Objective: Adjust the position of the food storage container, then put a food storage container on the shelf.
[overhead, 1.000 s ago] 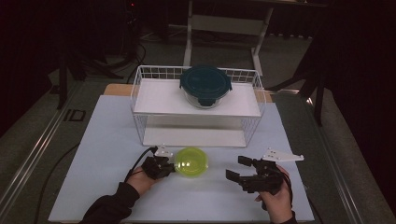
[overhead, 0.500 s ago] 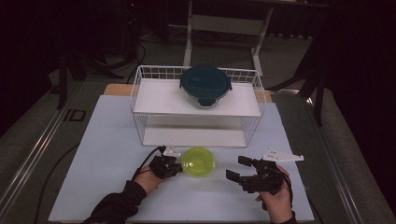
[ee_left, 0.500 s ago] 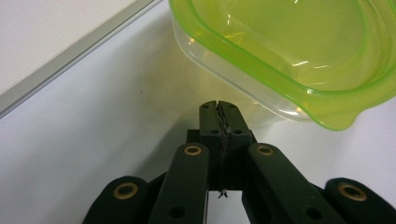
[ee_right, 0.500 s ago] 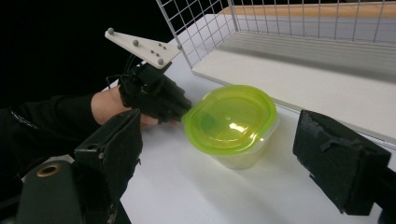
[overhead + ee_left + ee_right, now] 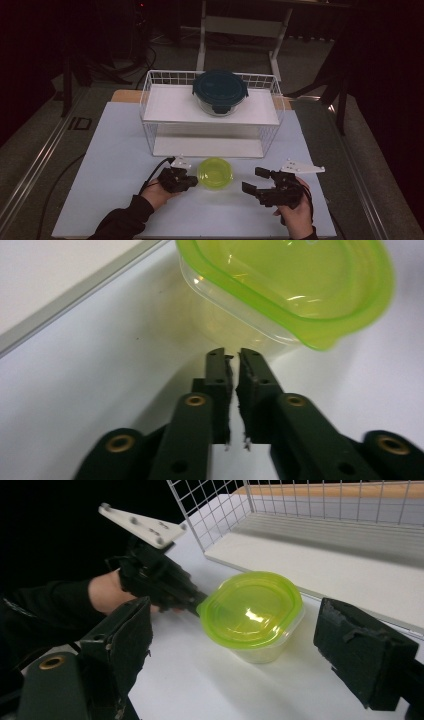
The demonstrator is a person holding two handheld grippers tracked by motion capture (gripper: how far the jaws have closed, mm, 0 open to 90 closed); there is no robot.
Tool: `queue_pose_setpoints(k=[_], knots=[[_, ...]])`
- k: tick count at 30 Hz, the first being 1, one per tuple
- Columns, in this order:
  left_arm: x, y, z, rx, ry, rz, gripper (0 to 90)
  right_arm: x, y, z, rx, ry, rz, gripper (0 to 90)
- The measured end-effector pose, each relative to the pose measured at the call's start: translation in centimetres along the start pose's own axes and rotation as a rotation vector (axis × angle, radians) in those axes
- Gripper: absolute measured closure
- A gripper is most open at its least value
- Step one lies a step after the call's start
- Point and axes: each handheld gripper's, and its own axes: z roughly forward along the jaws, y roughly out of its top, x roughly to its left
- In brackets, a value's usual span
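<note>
A clear plastic container with a lime-green lid [image 5: 215,173] [image 5: 280,285] [image 5: 252,611] stands on the white table top, just in front of the wire rack. My left gripper [image 5: 189,181] [image 5: 232,356] is shut with nothing between its jaws; its tips rest against the container's left side, under the lid rim. It also appears in the right gripper view as the left gripper [image 5: 192,602], held by a hand. My right gripper [image 5: 252,181] [image 5: 240,647] stands open to the right of the container, pointing at it, a short way off.
A white wire rack [image 5: 150,105] [image 5: 220,510] with two shelves stands behind the container. On its upper shelf sits a glass bowl with a dark teal lid [image 5: 220,91]. The table's front edge [image 5: 200,235] lies close to both hands.
My left gripper has slid to the right, and the green-lidded container has shifted a little rightward ahead of it. The right gripper has stayed in place.
</note>
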Motion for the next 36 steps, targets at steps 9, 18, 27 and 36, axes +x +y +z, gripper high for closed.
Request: queue_pose_setpoints(k=[9, 18, 27, 36], knots=[[-0.4, -0.1, -4.4, -0.12, -0.016, -0.05, 44.8, 0.0, 0.0, 0.0, 0.002, -0.011, -0.014, 15.4], [-1.1, 1.2, -7.6, -0.218, -0.1, -0.088, 6.4, 0.1, 0.2, 0.3, 0.004, -0.022, -0.064, 15.2], [-1.5, 3.1, -7.8, -0.237, -0.137, -0.152, 2.0, -0.5, 1.0, 1.0, 0.029, -0.026, -0.076, 14.3], [-0.8, 4.4, -6.4, -0.214, -0.132, -0.215, 3.4, -2.3, 1.8, 3.1, 0.12, -0.051, 0.037, 12.1]])
